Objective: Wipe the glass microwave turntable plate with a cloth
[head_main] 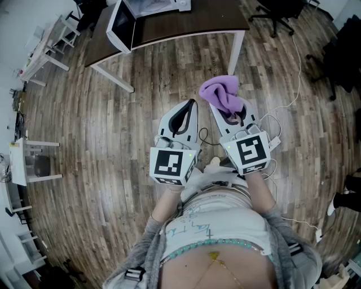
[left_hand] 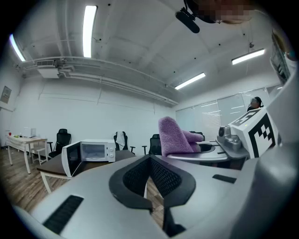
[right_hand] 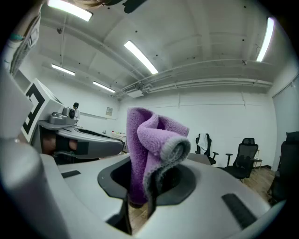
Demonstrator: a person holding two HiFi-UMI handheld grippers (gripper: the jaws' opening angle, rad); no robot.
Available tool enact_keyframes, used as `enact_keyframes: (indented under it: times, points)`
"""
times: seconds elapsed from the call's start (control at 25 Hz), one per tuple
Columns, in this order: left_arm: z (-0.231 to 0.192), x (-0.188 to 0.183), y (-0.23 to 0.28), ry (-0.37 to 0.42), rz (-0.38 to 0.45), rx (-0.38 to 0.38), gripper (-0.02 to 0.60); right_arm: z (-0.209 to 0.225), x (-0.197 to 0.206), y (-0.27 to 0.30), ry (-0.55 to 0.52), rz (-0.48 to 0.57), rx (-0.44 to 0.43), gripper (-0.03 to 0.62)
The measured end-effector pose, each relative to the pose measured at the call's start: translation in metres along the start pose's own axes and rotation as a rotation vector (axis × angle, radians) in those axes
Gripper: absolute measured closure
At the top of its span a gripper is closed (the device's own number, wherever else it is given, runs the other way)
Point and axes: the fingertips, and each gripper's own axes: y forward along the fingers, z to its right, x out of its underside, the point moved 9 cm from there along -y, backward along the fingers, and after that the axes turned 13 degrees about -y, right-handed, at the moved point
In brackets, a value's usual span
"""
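Observation:
A person holds both grippers level over the wooden floor, side by side. My right gripper (head_main: 227,112) is shut on a folded purple cloth (head_main: 221,93), which stands up out of the jaws (right_hand: 152,149). My left gripper (head_main: 190,105) is shut with nothing between its fingers (left_hand: 150,161). Ahead, a white microwave (head_main: 121,25) stands on a dark table with its door swung open (left_hand: 91,153). I cannot make out the glass turntable plate inside it.
The dark-topped table (head_main: 192,22) has white legs (head_main: 113,78). Black office chairs (head_main: 276,14) stand at the back right, and white shelves (head_main: 34,163) line the left. A white cable (head_main: 293,84) trails over the floor at the right.

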Motion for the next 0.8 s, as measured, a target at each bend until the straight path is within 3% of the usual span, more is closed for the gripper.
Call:
enact_keyframes:
  times: [0.32,0.6,0.8]
  points:
    - [-0.017,0.008,0.0,-0.017,-0.029,-0.042,0.583,-0.002,0.007,0.014,0.042,-0.003,-0.026,0.488]
    - [-0.065,0.001,0.014,-0.05,-0.04,-0.061,0.583,0.011,0.015,0.047,0.015,-0.041,-0.003,0.487]
    - [-0.104,-0.012,0.048,-0.049,-0.032,-0.014,0.583,0.018,0.014,0.093,0.039,-0.039,0.012,0.487]
